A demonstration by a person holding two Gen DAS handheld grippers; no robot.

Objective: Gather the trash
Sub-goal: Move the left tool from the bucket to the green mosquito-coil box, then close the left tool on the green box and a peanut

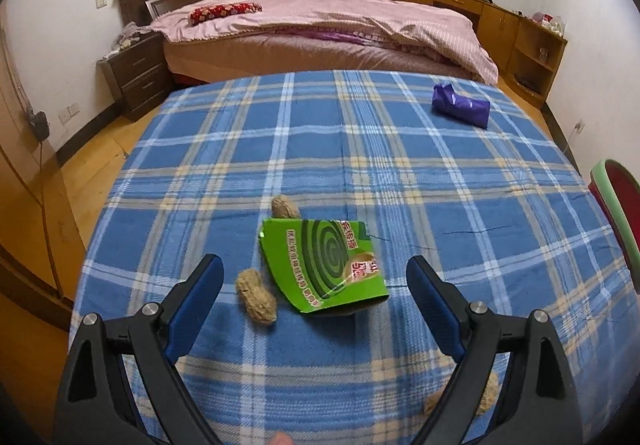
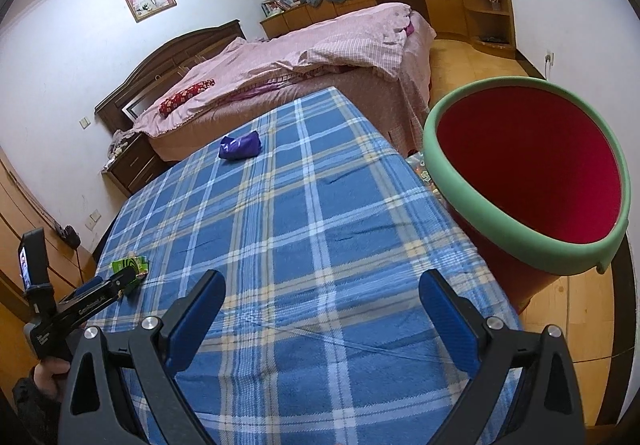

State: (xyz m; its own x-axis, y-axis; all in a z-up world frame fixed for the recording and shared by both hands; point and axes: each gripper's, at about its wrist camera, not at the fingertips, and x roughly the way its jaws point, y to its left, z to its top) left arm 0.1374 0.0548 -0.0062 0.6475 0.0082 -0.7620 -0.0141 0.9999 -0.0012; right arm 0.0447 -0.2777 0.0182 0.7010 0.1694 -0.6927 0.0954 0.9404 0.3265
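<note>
The left gripper hangs low over a table covered with a blue checked cloth, its blue-padded fingers spread wide and gripping nothing. Between those fingers, going left to right, lie a peanut shell just inside the left finger, then a torn green carton piece printed with a dark spiral, its near edge lifted a little off the cloth. A second peanut shell sits just beyond the carton's far corner, touching or nearly touching it. Two more shells peek out partly hidden behind the right finger, close to the near edge of the table. Far off on the right of the cloth rests a crumpled purple wrapper, well apart from the rest.

In the right wrist view, the right gripper is likewise spread wide and empty, above bare cloth near the table's right edge. At far left a hand holds the left gripper's handle. To the right, beside the table and below its top, stands a red bin with a green rim, its mouth open towards the camera. A bed with pink covers stands behind the table.
</note>
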